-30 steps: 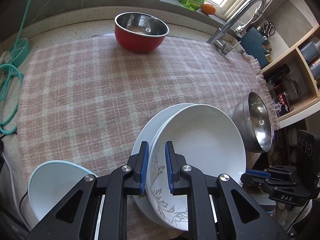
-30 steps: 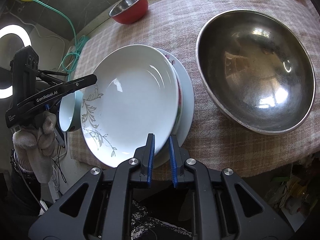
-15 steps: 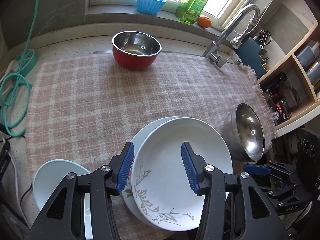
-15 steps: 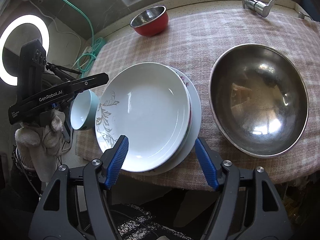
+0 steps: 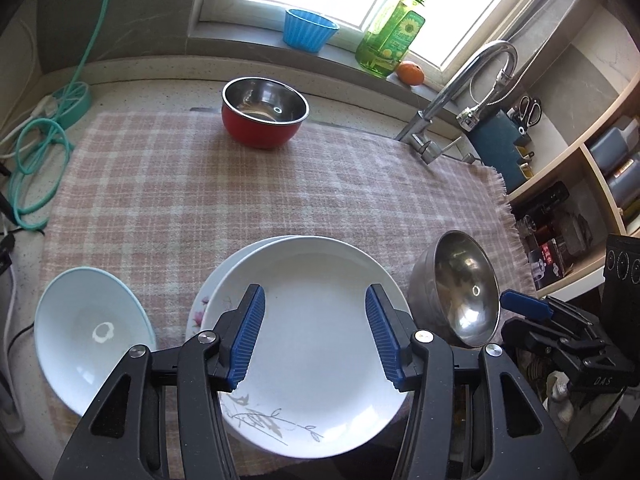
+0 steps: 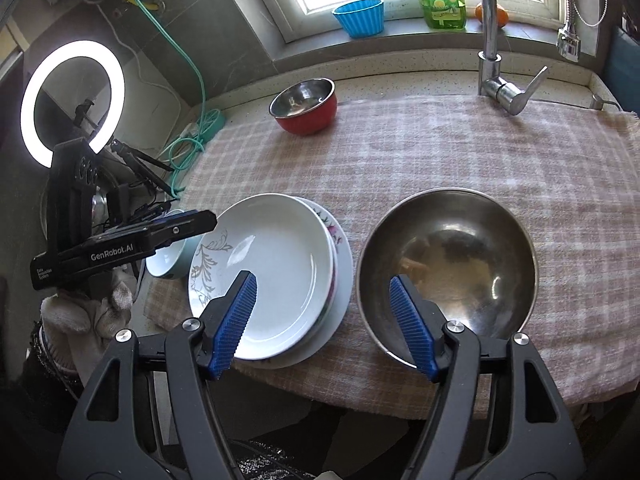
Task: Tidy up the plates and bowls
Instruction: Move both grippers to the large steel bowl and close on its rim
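Both sets of jaws stand spread wide and grasp nothing: the left gripper point(image 5: 312, 336) hangs over the white leaf-patterned deep plate point(image 5: 316, 344), which tops a stack of plates at the near edge of the pink checked cloth point(image 5: 200, 200), while the right gripper point(image 6: 324, 320) straddles the gap between that stack and the large stainless steel bowl point(image 6: 448, 264) just beside it to the right. What the next pick likely turns on is which bowl lies nearer which hand. The steel bowl sits ahead and slightly right of the right jaws, and the pale blue ceramic bowl point(image 5: 88, 332) lies left of the left jaws at the near left corner (the red steel-lined bowl point(image 5: 262, 112) stands well apart near the far edge).
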Available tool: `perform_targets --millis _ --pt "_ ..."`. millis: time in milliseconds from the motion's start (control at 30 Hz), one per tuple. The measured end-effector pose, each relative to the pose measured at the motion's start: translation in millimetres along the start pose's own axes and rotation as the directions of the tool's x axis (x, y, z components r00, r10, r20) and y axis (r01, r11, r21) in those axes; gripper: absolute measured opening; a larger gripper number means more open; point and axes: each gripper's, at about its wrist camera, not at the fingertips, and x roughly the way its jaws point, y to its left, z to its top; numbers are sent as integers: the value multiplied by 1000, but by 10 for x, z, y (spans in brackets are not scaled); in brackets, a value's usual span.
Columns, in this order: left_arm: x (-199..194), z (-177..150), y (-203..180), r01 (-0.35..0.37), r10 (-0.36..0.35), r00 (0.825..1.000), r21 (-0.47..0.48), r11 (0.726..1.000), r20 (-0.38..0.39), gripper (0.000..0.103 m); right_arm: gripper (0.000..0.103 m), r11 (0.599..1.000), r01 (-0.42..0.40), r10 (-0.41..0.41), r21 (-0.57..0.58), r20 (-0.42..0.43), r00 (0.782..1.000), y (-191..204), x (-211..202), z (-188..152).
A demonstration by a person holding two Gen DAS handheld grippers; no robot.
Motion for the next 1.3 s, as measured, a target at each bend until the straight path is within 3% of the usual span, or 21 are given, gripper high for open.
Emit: perform_targets --millis 333,500,667,833,900,967,1067,1300 --pt "71 -152 -433 44 -43 999 -33 998 33 51 72 995 77 -80 60 44 996 -692 -231 111" --pt "214 -210 -632 69 -69 998 -34 997 13 51 72 990 106 -108 89 16 994 -1020 -179 116" --pt "389 -257 -836 85 -85 996 -10 996 -26 51 71 988 89 -86 124 -31 996 -1263 -64 64" --pt "524 -255 -976 96 -96 994 -4 995 -50 48 56 987 56 -46 154 -67 997 -1398 47 15" --pt "574 -247 -1012 85 -84 995 10 996 -61 45 54 986 46 -33 159 -80 996 -1425 92 -1" --pt "628 -244 -1027 94 -93 992 12 995 -82 35 50 985 39 -24 165 -90 996 -1454 135 -10" --pt "692 -252 -1029 105 -104 989 4 994 -102 31 44 983 26 -8 182 -97 995 -1499 176 -21" --pt "791 -272 -997 90 -92 987 -15 996 -134 26 25 980 17 4 196 -108 994 -1546 205 -49"
